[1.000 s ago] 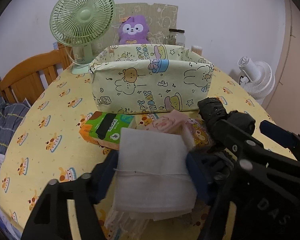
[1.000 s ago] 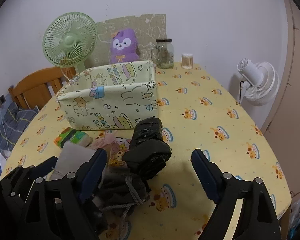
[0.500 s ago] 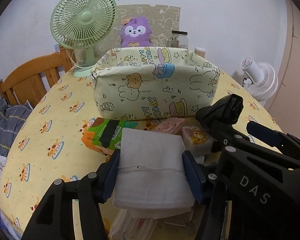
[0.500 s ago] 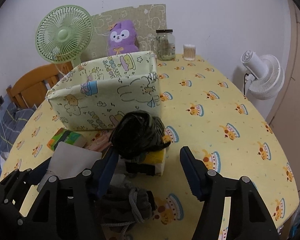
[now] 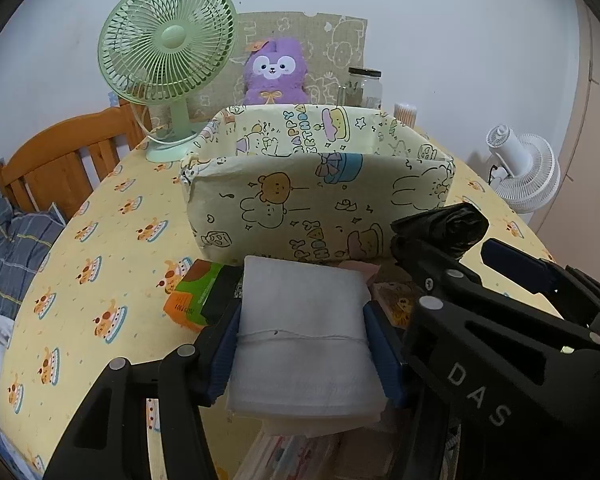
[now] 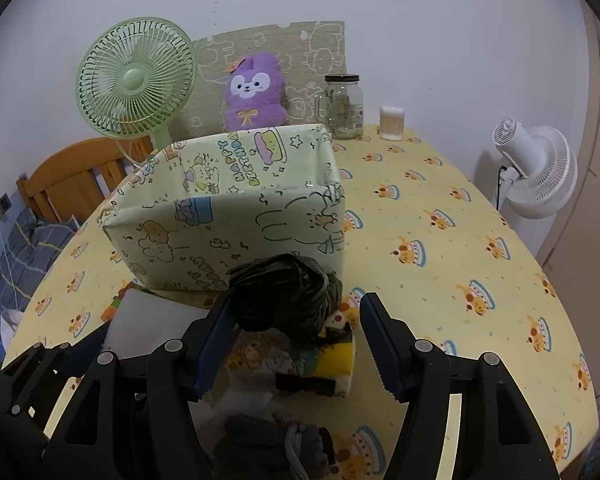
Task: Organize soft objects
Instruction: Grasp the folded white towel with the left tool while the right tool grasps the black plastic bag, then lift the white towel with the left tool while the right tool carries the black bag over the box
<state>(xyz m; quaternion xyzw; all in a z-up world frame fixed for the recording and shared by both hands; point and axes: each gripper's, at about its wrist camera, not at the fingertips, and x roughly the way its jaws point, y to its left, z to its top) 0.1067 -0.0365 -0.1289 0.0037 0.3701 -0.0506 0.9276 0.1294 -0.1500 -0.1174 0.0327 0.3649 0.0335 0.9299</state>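
My left gripper (image 5: pixel 304 340) is shut on a white folded cloth pad (image 5: pixel 304 320) tied with a thread and holds it above the table, just before the cartoon-print storage box (image 5: pixel 320 204). My right gripper (image 6: pixel 296 340) holds a black crumpled bundle (image 6: pixel 286 294); its left finger touches the bundle and a gap shows at the right finger. The bundle is raised in front of the box (image 6: pixel 228 216). Below lie a yellow sponge pack (image 6: pixel 336 360), a bear-print pack (image 6: pixel 260 354) and grey knit gloves (image 6: pixel 276 444). The right gripper also shows in the left wrist view (image 5: pixel 480 280).
A green and orange tissue pack (image 5: pixel 204 296) lies left of the pad. A green fan (image 5: pixel 168 52), purple plush (image 5: pixel 274 74), glass jar (image 6: pixel 342 106) and swab tub (image 6: pixel 391 122) stand behind the box. A white fan (image 6: pixel 536 172) stands off the table's right edge, a wooden chair (image 5: pixel 60 160) to the left.
Both grippers have risen and moved toward the box. The white pad and the black bundle have come up off the pile with them.
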